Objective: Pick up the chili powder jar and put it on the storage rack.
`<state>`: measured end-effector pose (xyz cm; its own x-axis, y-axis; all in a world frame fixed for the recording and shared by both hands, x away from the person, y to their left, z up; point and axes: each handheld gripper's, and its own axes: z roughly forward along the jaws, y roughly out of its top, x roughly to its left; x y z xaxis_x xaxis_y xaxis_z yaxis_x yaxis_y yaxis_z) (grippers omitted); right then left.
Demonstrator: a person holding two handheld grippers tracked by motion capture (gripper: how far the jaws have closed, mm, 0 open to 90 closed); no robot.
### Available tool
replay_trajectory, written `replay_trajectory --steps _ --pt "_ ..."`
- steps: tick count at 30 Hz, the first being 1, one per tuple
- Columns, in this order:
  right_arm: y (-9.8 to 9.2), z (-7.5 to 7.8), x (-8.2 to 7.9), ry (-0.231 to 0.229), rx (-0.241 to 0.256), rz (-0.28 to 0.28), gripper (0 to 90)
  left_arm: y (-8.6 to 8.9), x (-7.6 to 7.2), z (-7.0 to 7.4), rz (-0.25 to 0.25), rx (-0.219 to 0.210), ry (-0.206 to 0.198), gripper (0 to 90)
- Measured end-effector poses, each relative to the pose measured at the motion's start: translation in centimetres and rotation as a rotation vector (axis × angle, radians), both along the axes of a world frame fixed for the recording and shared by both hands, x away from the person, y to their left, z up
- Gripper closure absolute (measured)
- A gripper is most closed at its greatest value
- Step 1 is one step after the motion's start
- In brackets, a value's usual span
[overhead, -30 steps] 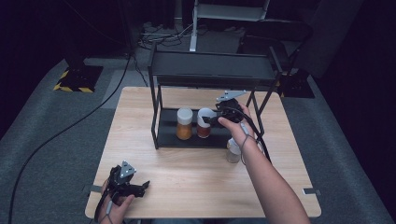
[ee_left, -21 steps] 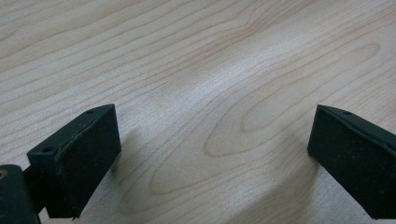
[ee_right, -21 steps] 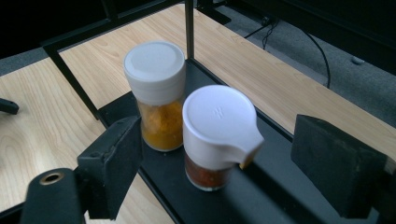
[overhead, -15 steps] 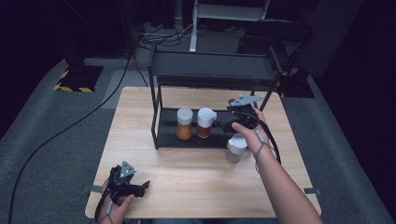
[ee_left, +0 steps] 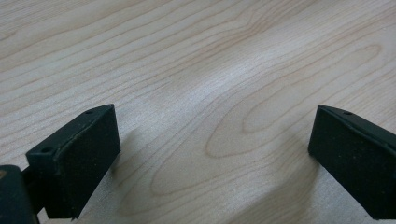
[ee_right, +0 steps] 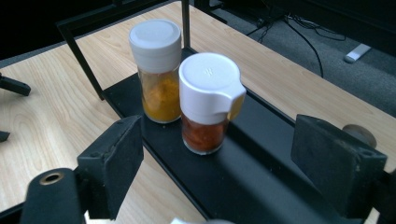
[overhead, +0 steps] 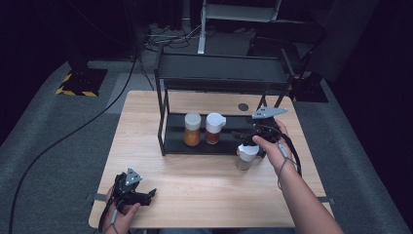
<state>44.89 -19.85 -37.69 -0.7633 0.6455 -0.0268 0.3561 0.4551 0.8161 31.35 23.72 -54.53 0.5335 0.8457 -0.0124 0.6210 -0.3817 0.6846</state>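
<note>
The spice jar stands on the worktop just before the rack, directly under the right gripper, whose fingers gape open and empty. A good grasp means descending straight and closing below the white cap. On the rack's lower shelf, one jar holds yellow powder and its neighbour red flakes. The left gripper rests open on the worktop.

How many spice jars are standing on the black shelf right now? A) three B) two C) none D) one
B: the yellow-filled jar and the red-filled jar stand side by side on the black shelf, while a third jar stands on the table in front of it, below the right gripper.
</note>
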Motion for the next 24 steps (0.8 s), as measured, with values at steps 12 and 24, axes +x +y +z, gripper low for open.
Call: replay_trajectory --steps 12,24 --pt "-2.1 -0.9 -1.4 -0.002 0.012 -0.013 17.2 0.0 0.0 0.0 0.003 0.000 0.001 1.7" --pt "-3.4 -2.2 -2.3 -0.008 0.037 -0.017 17.2 0.0 0.0 0.0 0.004 0.001 0.002 1.5"
